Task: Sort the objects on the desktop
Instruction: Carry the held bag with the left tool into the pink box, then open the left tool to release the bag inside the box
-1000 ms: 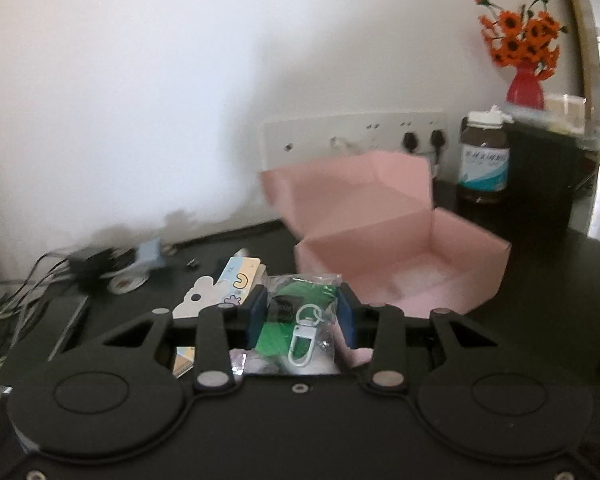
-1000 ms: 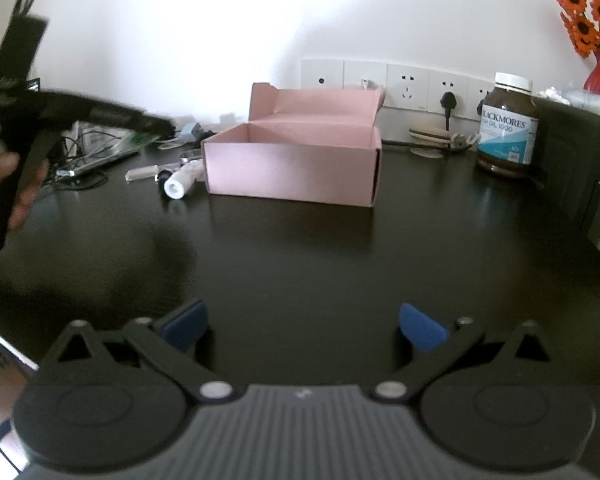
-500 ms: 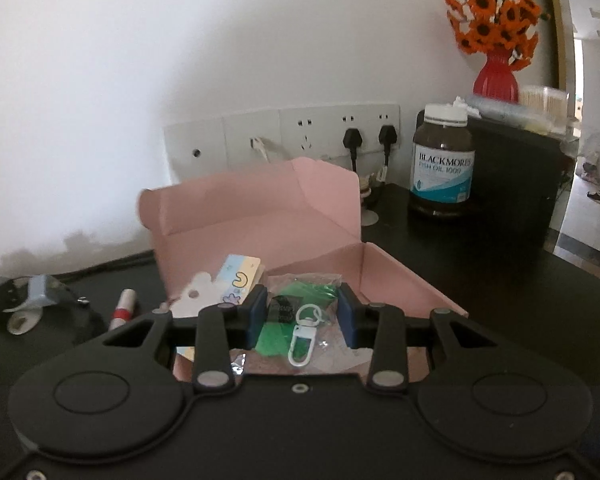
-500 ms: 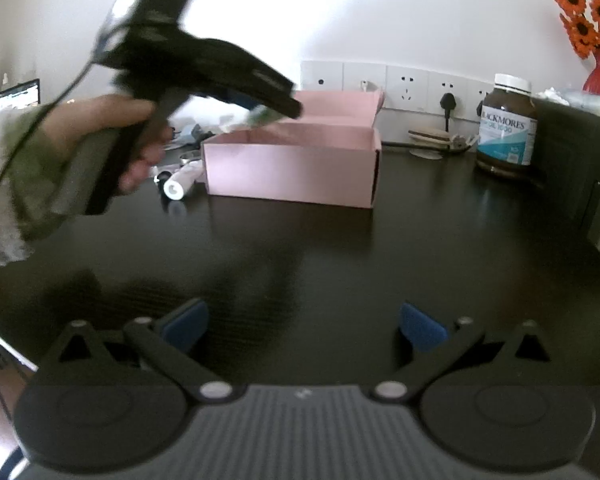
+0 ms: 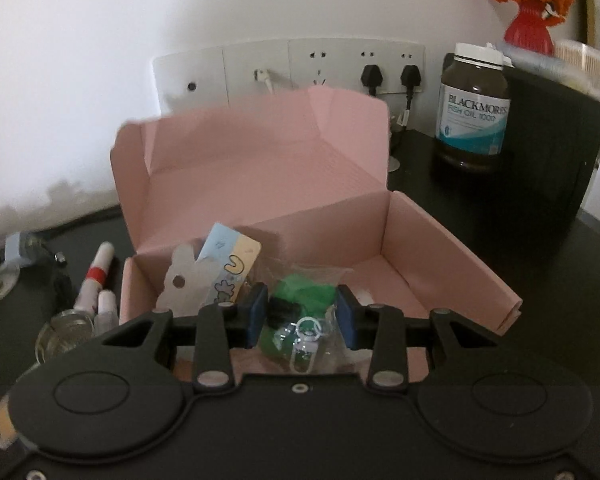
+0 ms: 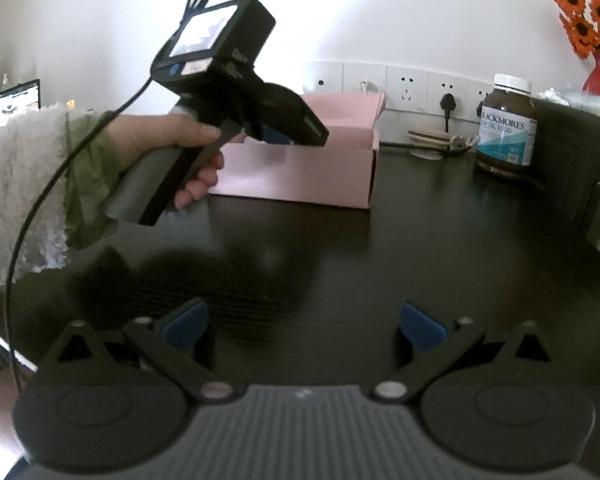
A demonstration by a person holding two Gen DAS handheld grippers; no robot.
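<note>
My left gripper [image 5: 300, 314] is shut on a clear plastic packet [image 5: 306, 312] holding green and black parts and a white clip, with a pale cartoon card [image 5: 220, 272] at its left. It hangs over the near end of the open pink box [image 5: 432, 256], lid up behind. From the right wrist view, a hand holds the left gripper [image 6: 276, 134] over that pink box [image 6: 300, 178]; its fingertips are mostly hidden. My right gripper [image 6: 303, 326] stands open, low over the dark table [image 6: 420, 248], nothing between its blue pads.
A brown Blackmores bottle [image 5: 474, 114] stands right of the box, by a black case [image 5: 552, 152] and a red vase with orange flowers [image 5: 528, 8]. White tubes [image 5: 98, 280] and a glass dish [image 5: 62, 340] lie left of the box. Wall sockets with plugs [image 5: 372, 76] run behind.
The left gripper carried the packet rightward and down, from beside the box to over its near end. The right gripper stayed still and open.
</note>
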